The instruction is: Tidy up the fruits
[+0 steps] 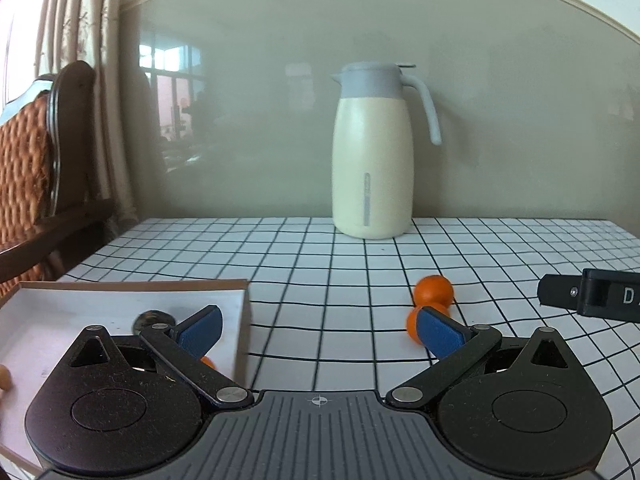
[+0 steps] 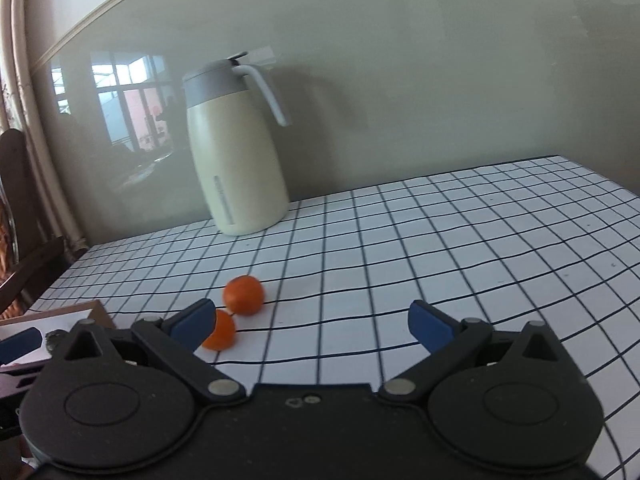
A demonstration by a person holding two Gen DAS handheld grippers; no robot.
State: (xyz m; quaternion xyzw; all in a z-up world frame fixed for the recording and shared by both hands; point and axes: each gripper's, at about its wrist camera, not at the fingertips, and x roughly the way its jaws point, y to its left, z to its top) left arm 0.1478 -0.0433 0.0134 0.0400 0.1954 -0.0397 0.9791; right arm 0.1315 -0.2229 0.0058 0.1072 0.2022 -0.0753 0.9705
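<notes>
Two small oranges lie touching on the checked tablecloth: a far orange (image 1: 433,289) (image 2: 244,294) and a near orange (image 1: 413,325) (image 2: 221,330), the near one partly hidden by a blue pad in each view. My left gripper (image 1: 318,330) is open, its left finger over the corner of a shallow white box (image 1: 60,320) (image 2: 60,314). Inside the box lie a dark round fruit (image 1: 153,319) and an orange piece (image 1: 208,361) under that finger. My right gripper (image 2: 310,326) is open and empty, just right of the two oranges. Its black tip (image 1: 588,296) shows at the right edge of the left wrist view.
A cream thermos jug (image 1: 372,160) (image 2: 236,152) with a grey lid and handle stands at the back by the glossy wall. A wooden chair with a wicker cushion (image 1: 32,160) sits past the table's left edge. Checked cloth (image 2: 460,240) stretches to the right.
</notes>
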